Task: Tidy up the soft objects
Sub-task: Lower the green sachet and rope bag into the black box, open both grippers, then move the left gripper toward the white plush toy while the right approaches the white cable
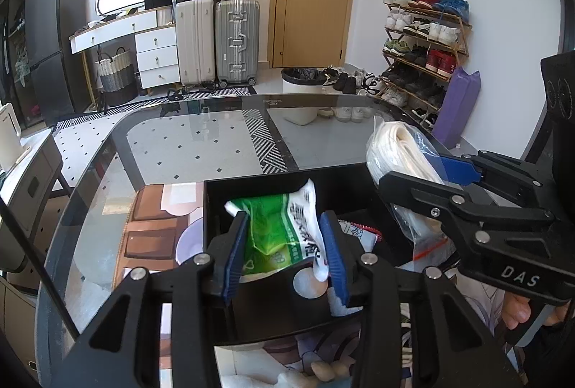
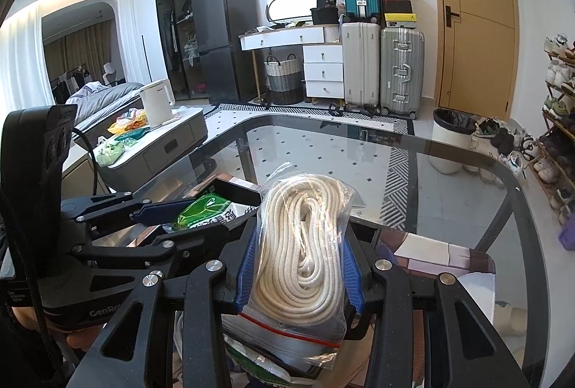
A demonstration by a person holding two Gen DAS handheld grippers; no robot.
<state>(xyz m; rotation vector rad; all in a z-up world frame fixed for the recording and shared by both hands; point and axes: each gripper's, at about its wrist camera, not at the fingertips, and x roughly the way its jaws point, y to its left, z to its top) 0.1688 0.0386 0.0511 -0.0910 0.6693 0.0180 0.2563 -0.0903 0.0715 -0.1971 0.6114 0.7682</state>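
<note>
So the left gripper [image 1: 284,248] has its jaws clamped on a crumpled green-and-white packet [image 1: 276,233], held right over the open black box [image 1: 215,208] sitting on the glass surface [image 1: 172,143]. The right gripper [image 2: 298,266] has its jaws squeezing a clear zip bag of coiled white rope [image 2: 305,240], up off the surface just beside the box's right edge. Another printed packet [image 1: 363,231] lies down inside the box.
</note>
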